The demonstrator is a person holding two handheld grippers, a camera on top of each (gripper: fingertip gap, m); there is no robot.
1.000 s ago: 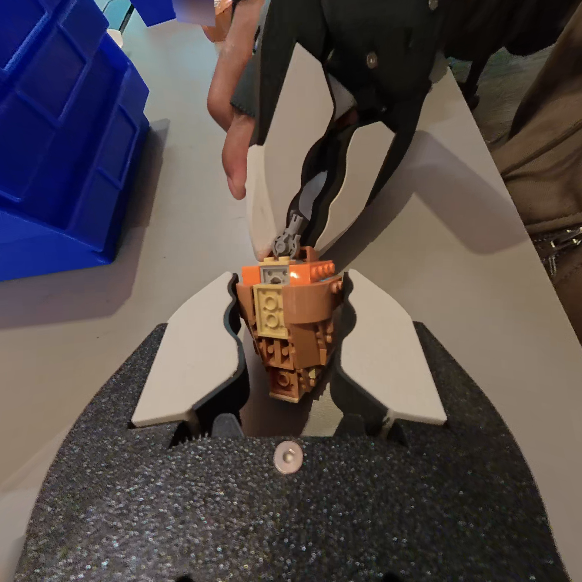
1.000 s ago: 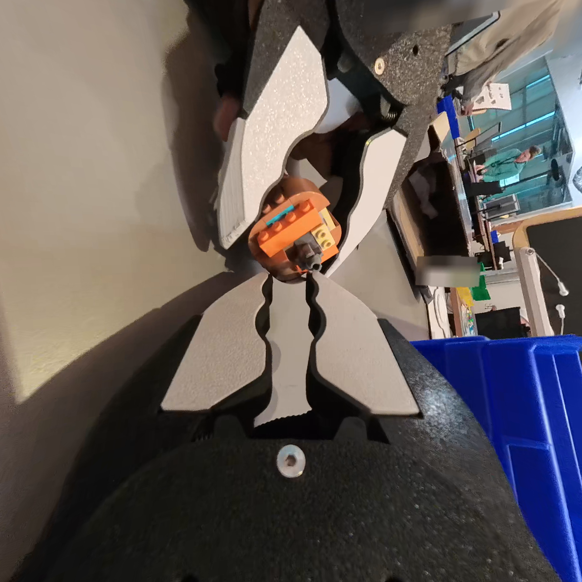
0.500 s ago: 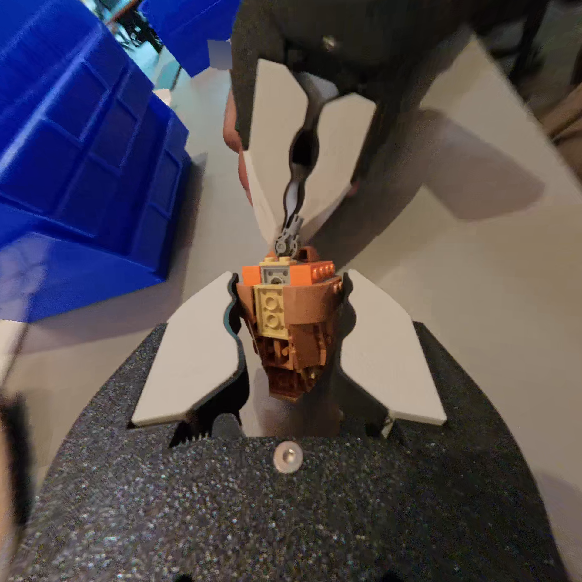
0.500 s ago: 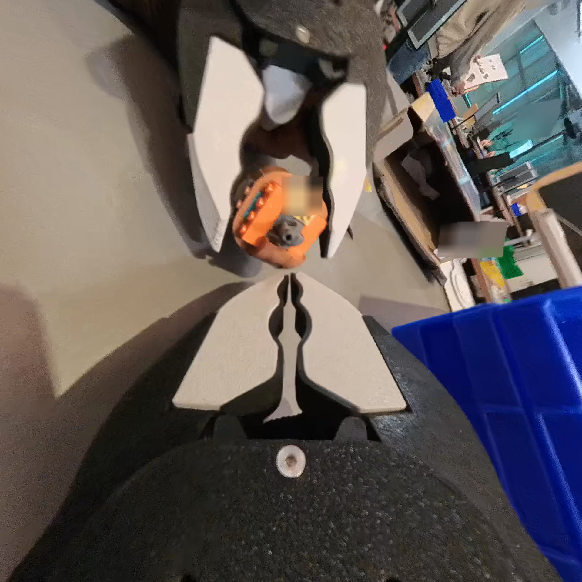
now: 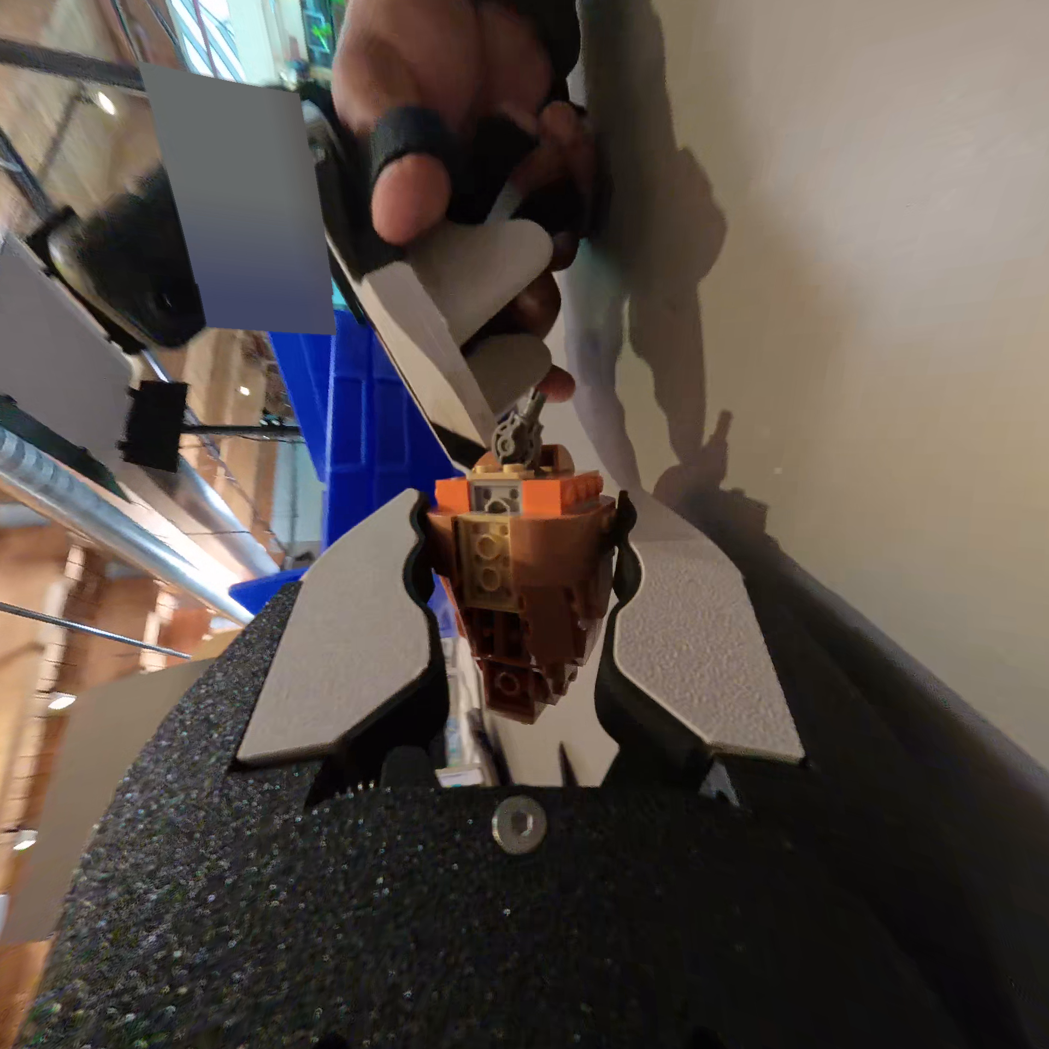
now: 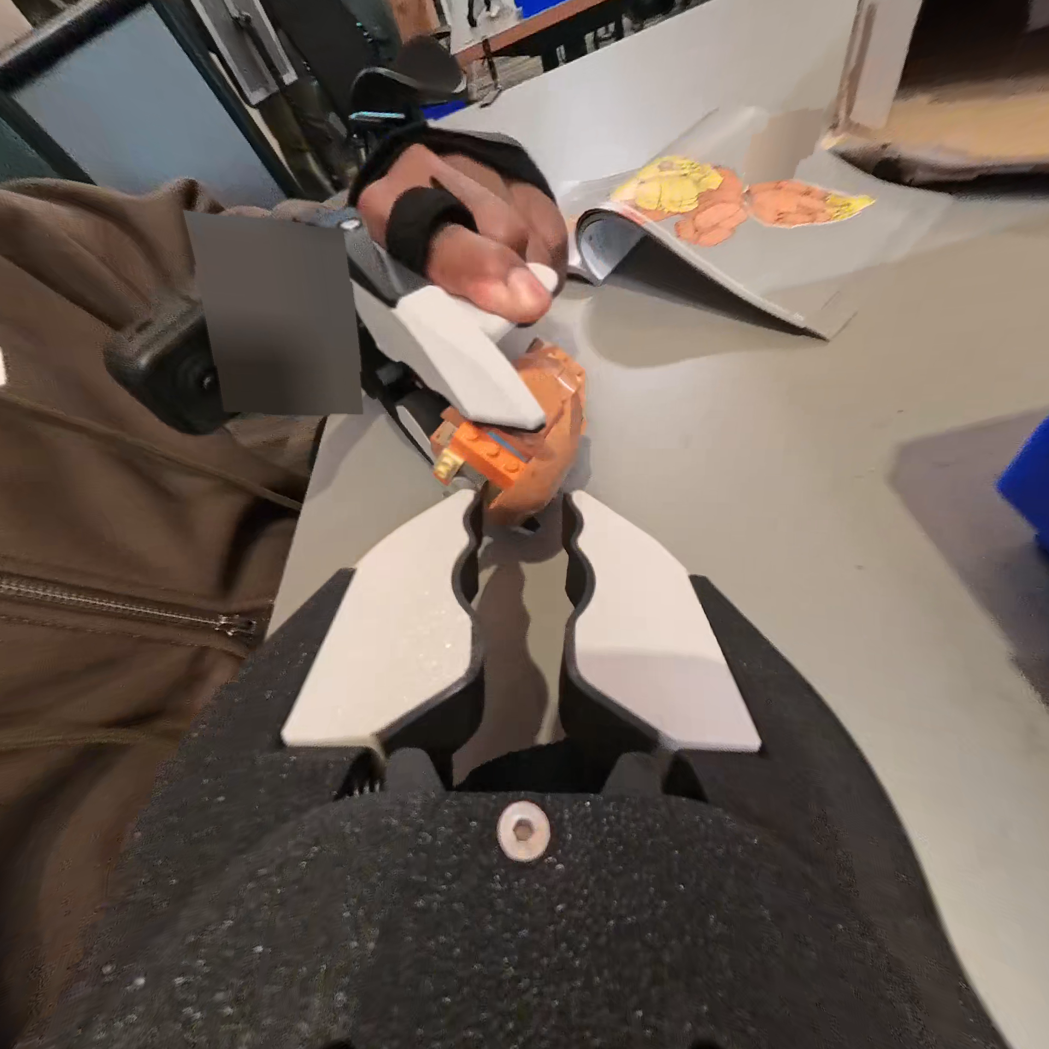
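My left gripper [image 5: 519, 502] is shut on a small brick model [image 5: 522, 573] of brown, orange and tan pieces, with a grey pin piece [image 5: 517, 434] sticking out of its far end. The model is held above the grey table [image 6: 794, 511]. My right gripper [image 6: 519, 499] is open, and its fingertips stand on either side of the model's [image 6: 528, 448] near end, close to it. In the left wrist view the right gripper [image 5: 499, 408] shows side-on, its fingers [image 5: 443, 352] right by the grey pin. The left gripper's fingers [image 6: 471, 369] clamp the model from above and below.
An open booklet [image 6: 709, 267] with orange and yellow pictures lies on the table behind the model. A blue bin [image 6: 1027, 488] stands at the right edge and also shows in the left wrist view [image 5: 363, 408]. A person in a brown jacket [image 6: 113, 454] is at the left. Less than 4 cm separates the two grippers' tips.
My right gripper's fingers have parted from nearly shut at the grey pin. Both grippers have swung and rolled, so the views have turned. The left gripper still holds the model.
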